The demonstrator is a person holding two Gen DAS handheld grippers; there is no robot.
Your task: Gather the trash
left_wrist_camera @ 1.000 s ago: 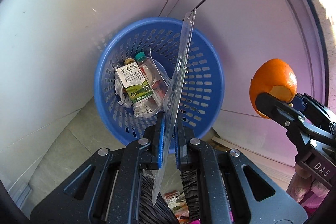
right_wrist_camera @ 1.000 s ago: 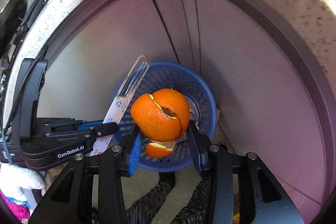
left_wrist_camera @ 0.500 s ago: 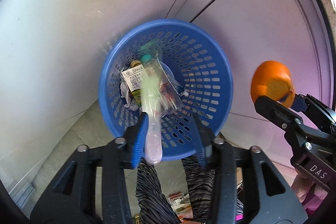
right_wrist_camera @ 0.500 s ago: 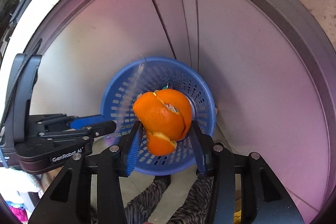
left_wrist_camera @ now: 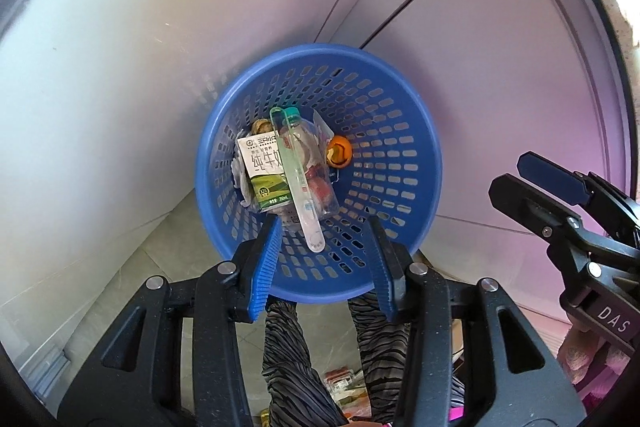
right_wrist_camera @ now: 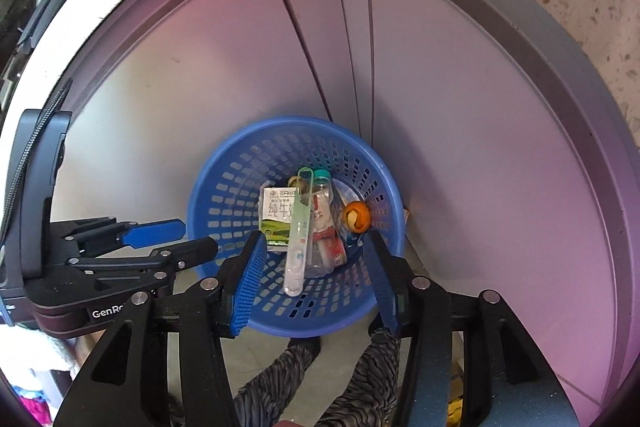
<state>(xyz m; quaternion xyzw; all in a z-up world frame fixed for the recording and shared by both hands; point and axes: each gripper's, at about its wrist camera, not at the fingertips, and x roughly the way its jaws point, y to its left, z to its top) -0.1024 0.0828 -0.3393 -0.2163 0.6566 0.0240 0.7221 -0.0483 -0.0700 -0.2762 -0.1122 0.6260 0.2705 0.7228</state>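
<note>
Both grippers, left gripper [left_wrist_camera: 324, 263] and right gripper [right_wrist_camera: 312, 277], hang empty and parted, the right's jaws opening, directly above the blue basket [left_wrist_camera: 404, 131] holding the trash.

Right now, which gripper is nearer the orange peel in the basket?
Right. The orange peel lies beside the right gripper's right finger, while the left gripper hangs over the basket's opposite side.

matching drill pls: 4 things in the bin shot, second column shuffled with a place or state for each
Things:
1. orange peel
2. milk carton
3. clear plastic strip
4. left gripper

Places or states:
A. lies lengthwise on top of the pile
B. above the basket, nothing between its jaws
C. against the basket's right inner wall
D. left part of the pile, green and white

Pairs: 1-C, 2-D, 3-A, 4-B
</note>
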